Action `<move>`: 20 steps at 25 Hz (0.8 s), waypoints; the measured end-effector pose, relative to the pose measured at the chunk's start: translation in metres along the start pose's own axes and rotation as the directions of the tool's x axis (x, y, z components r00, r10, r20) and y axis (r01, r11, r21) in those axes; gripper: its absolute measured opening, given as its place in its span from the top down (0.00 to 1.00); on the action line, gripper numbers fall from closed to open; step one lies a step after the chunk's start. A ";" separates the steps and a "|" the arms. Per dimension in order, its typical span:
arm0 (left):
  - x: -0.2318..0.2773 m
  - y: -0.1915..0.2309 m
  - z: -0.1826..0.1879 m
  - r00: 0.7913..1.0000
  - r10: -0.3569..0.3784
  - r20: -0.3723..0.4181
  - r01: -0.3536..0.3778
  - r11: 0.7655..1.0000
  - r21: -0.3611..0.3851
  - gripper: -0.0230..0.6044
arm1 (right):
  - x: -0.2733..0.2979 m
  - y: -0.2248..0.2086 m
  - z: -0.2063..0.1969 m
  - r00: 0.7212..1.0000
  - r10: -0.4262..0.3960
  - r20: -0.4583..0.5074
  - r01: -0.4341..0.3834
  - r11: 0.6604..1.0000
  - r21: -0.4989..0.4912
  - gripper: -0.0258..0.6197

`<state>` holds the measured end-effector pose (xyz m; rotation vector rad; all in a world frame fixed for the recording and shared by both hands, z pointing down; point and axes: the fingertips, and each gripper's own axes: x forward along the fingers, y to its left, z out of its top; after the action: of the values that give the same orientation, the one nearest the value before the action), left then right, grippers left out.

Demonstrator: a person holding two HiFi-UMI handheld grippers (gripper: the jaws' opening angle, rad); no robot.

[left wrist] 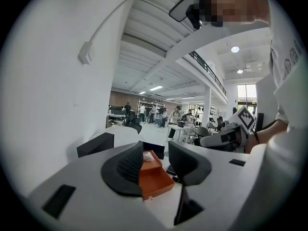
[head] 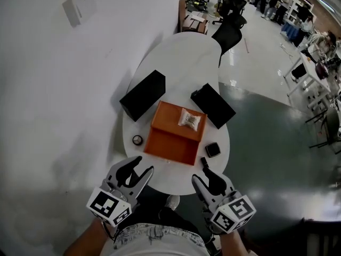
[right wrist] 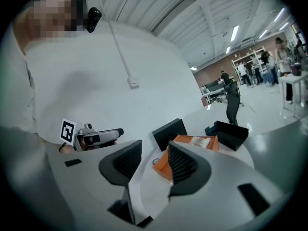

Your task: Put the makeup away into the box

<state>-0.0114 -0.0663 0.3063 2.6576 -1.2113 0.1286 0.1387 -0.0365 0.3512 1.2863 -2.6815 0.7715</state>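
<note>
The left gripper (head: 143, 167) and right gripper (head: 202, 176) hover at the table's (head: 181, 52) near edge, jaws apart and empty. Beyond them, on the table, a round pot (head: 137, 140) lies left of the orange box (head: 171, 143) and a square compact (head: 213, 150) right of it. A packet (head: 190, 119) rests on the box's far part, between the left case (head: 143, 95) and the right case (head: 213, 105).

The box (head: 173, 132) was coloured orange, and the packet (head: 190, 120) in it whitish. The table (head: 181, 52) was finished white. The left case (head: 143, 95), right case (head: 213, 105) and compact (head: 213, 150) were coloured black. The left gripper (head: 145, 164) and right gripper (head: 199, 173) were moulded grey, with black pads and cubes chequered black and white.
</note>
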 end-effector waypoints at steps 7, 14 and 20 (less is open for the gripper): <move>0.024 0.007 -0.005 0.999 0.000 -0.036 0.000 1.000 0.006 0.67 | 0.009 -0.033 0.004 1.000 -0.021 -0.001 0.021 1.000 0.019 0.68; 0.048 0.014 -0.015 0.997 -0.049 -0.065 0.049 0.999 0.001 0.67 | 0.014 -0.067 -0.003 0.994 -0.105 -0.016 0.106 0.994 0.036 0.68; 0.067 0.027 -0.026 0.987 -0.123 -0.105 0.124 0.992 0.000 0.67 | 0.021 -0.087 -0.016 0.978 -0.205 -0.027 0.206 0.977 0.061 0.69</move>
<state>0.0129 -0.1263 0.3469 2.6860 -1.0130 0.2486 0.1876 -0.0900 0.4062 1.5312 -2.4749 0.8424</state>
